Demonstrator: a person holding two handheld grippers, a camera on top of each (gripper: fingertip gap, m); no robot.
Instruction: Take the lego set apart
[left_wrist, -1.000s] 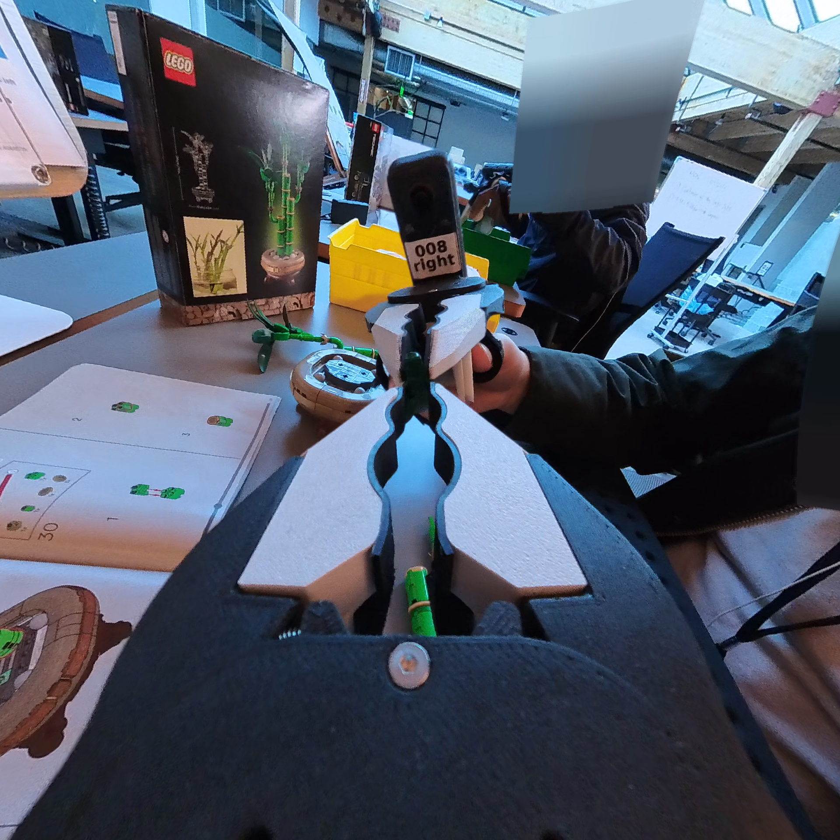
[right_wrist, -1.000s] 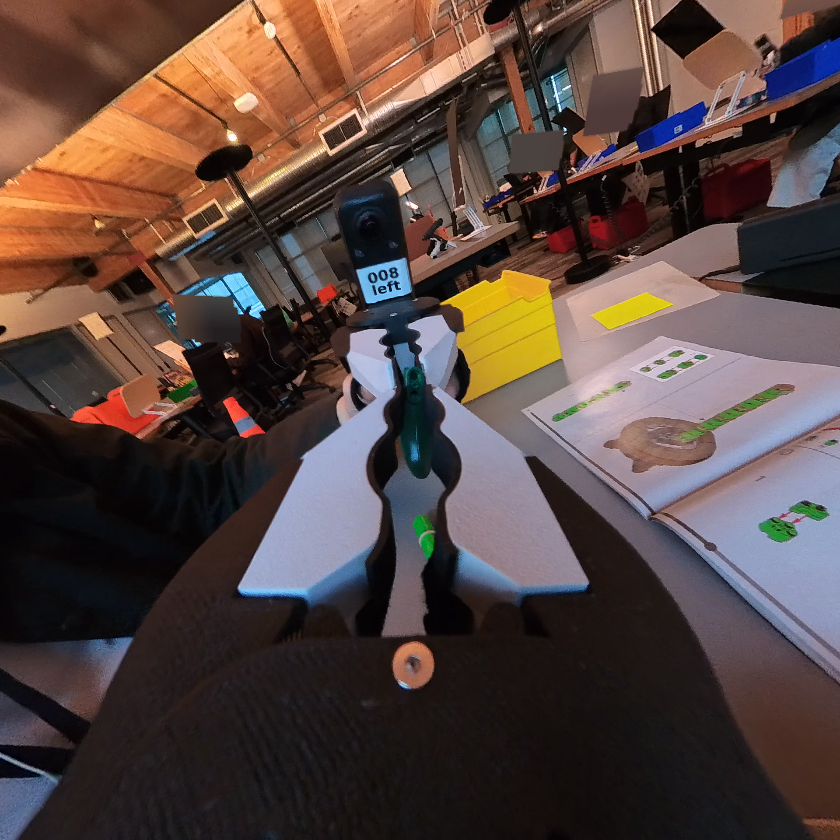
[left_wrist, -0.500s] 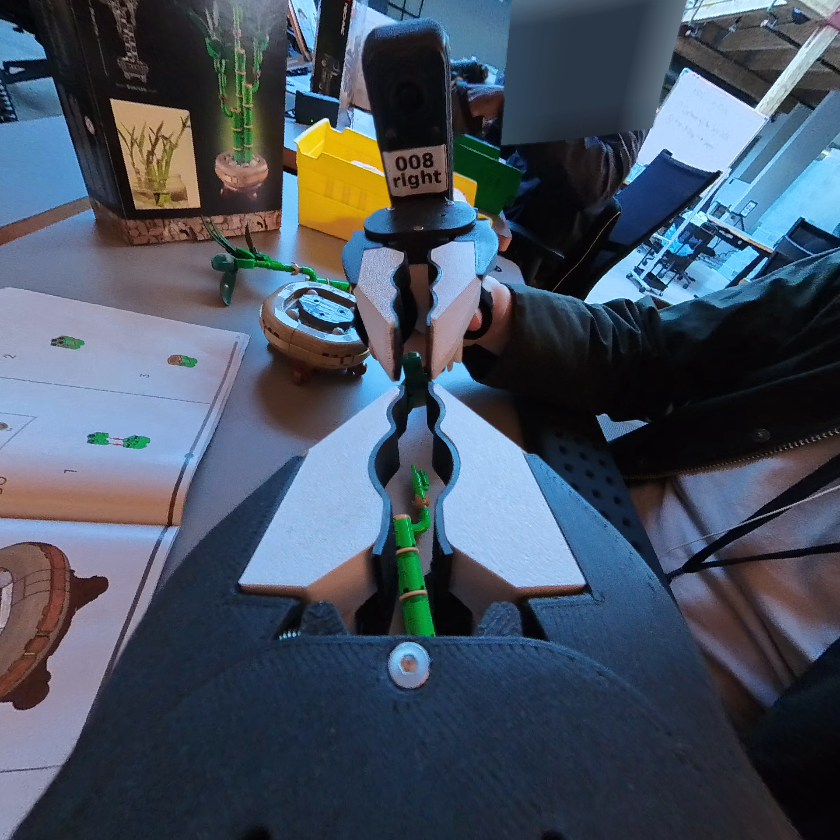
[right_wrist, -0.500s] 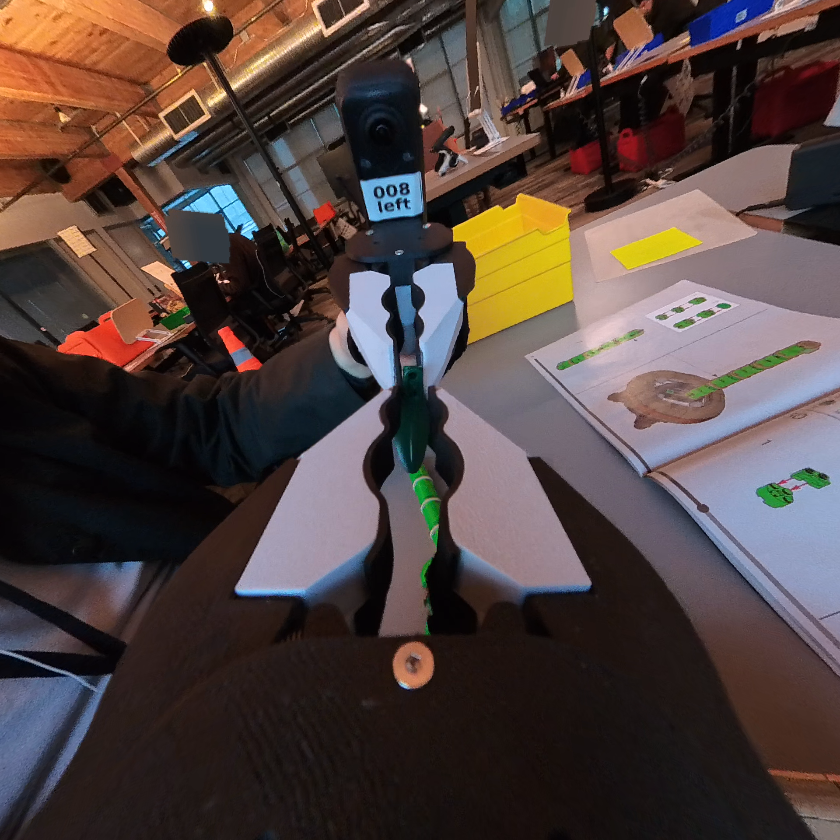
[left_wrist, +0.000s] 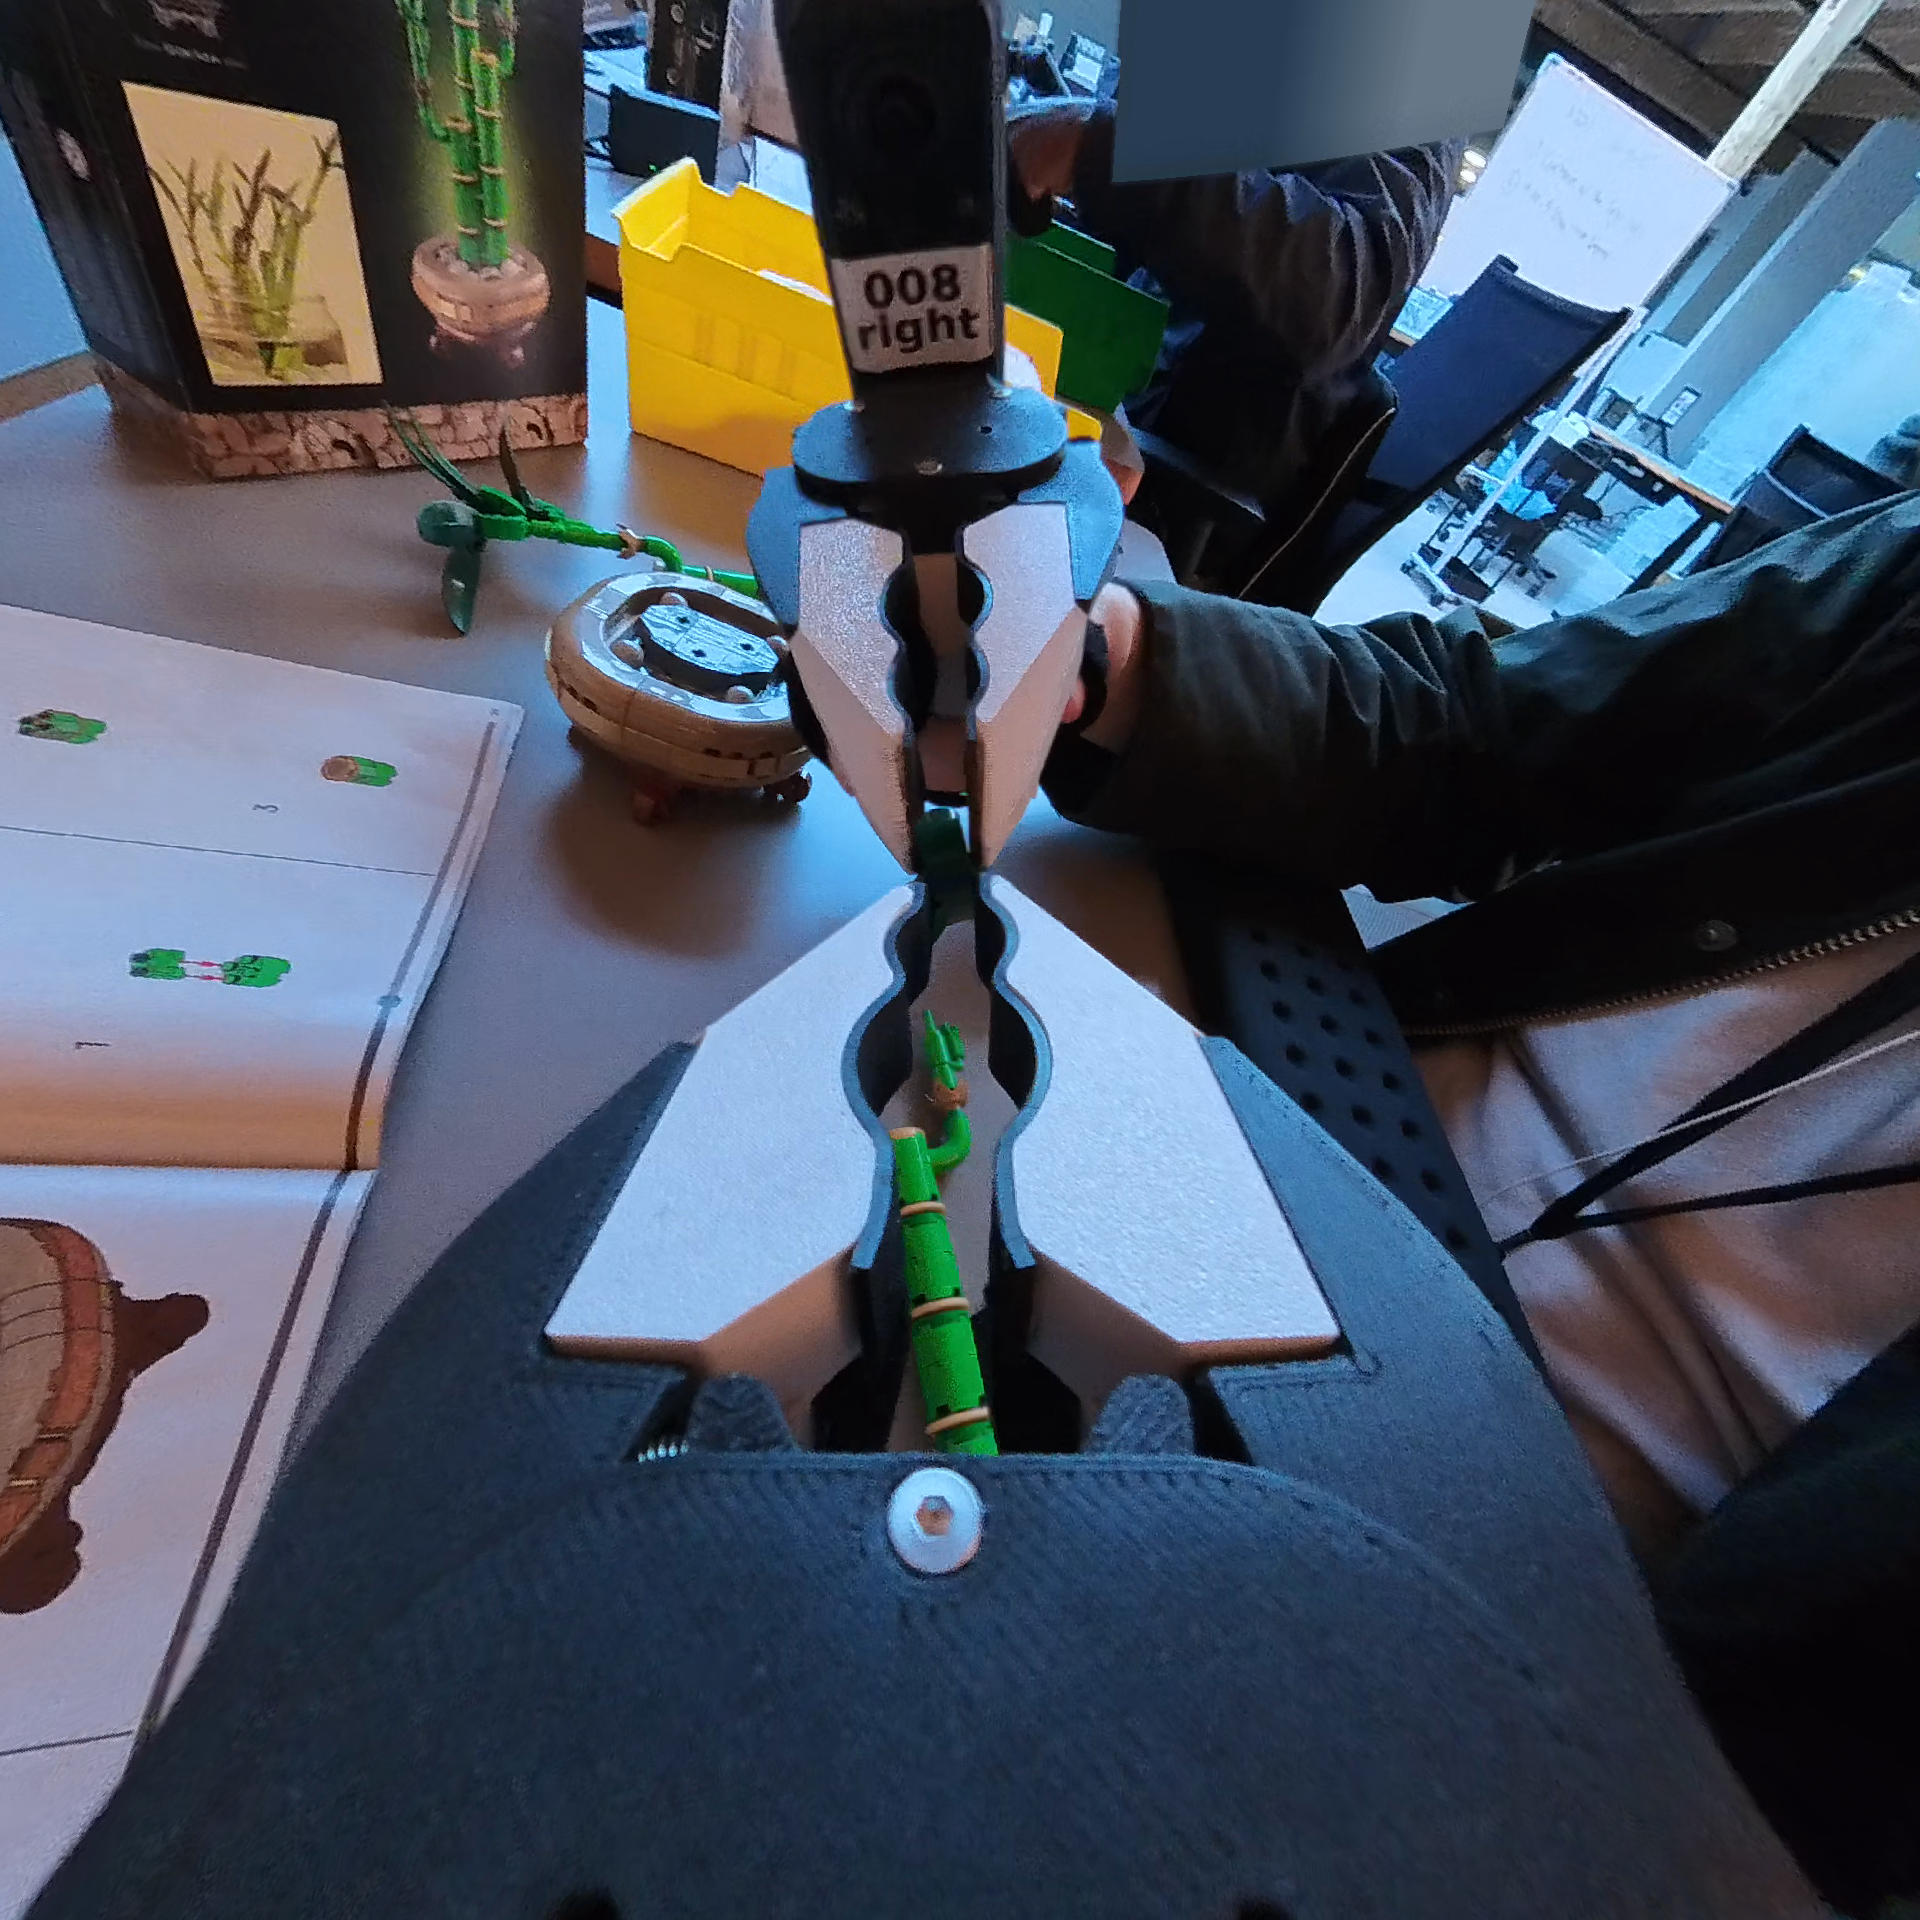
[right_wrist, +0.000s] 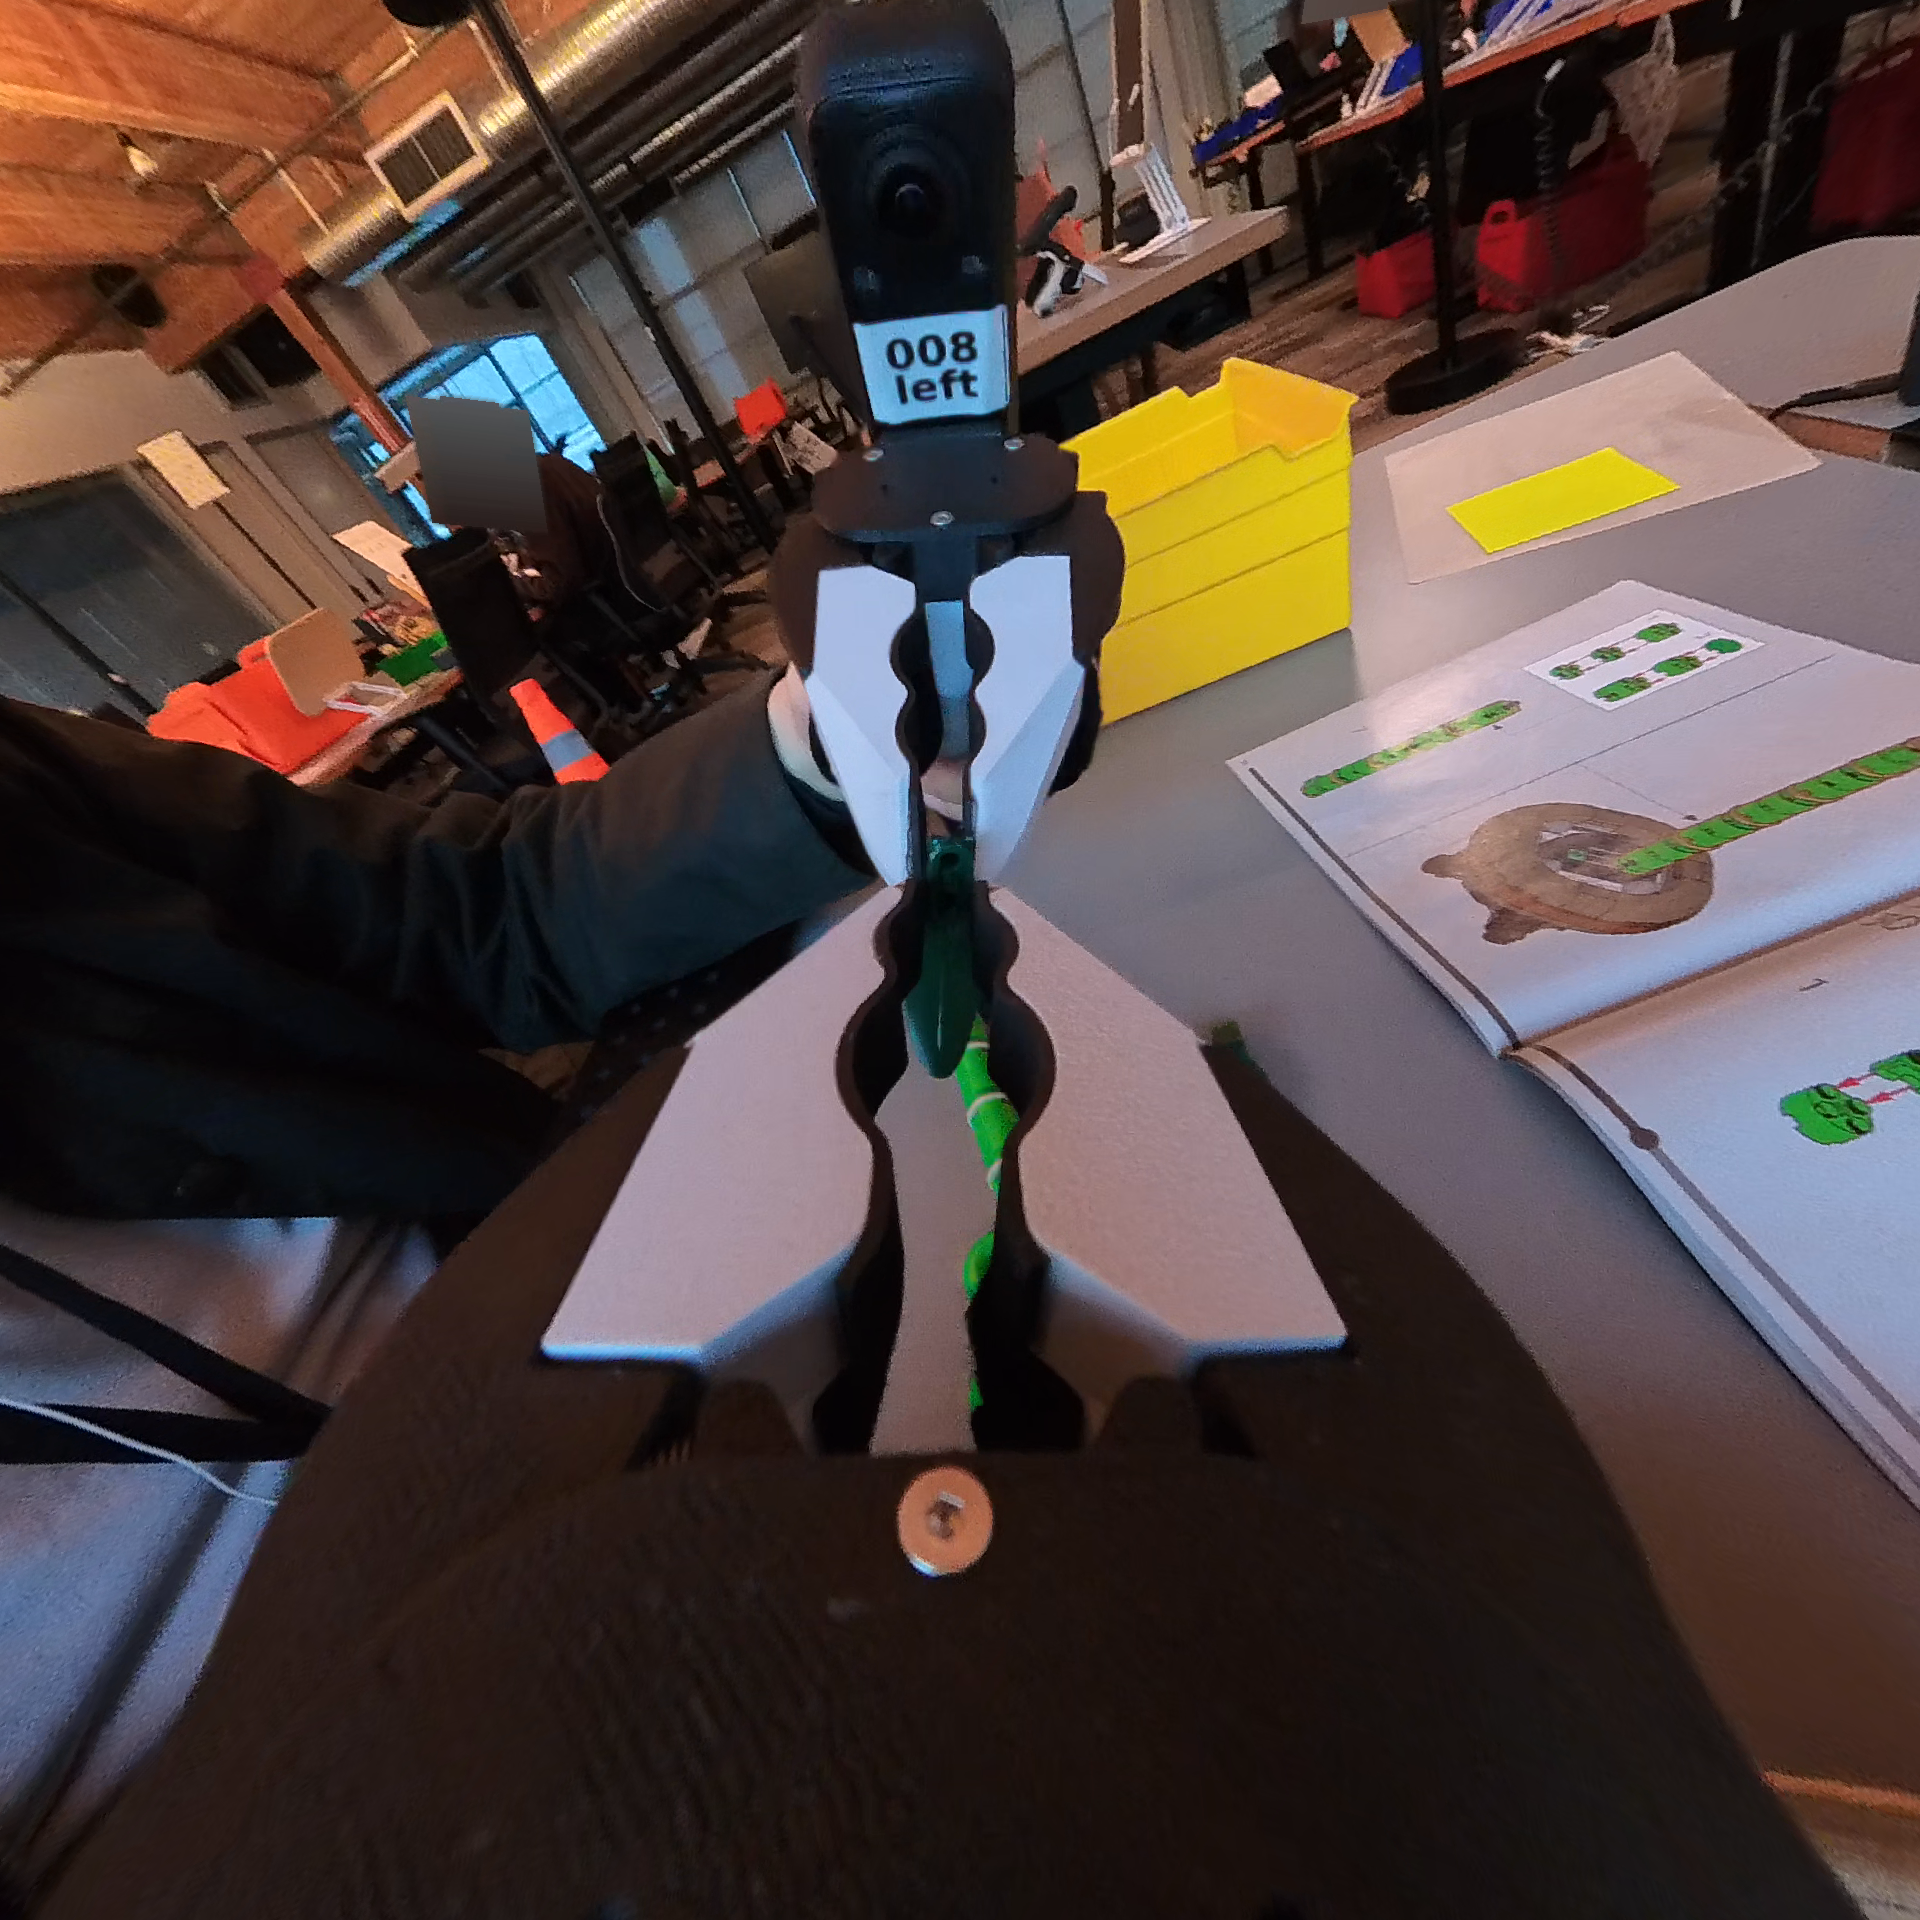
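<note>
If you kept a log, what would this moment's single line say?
left tongs: shut on dark green leaf | right tongs: shut on dark green leaf | bamboo stalk: hanging below | pot base: on table

Bright green tan-ringed stalk (left_wrist: 940, 1309), dark green leaf (right_wrist: 940, 997), perhaps glossy

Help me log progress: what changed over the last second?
Both grippers tilted downward. The bamboo stalk hanging below shows more of its length. The left gripper and right gripper remain tip to tip, both clamped on the dark green leaf. The pot hasn't moved.
</note>
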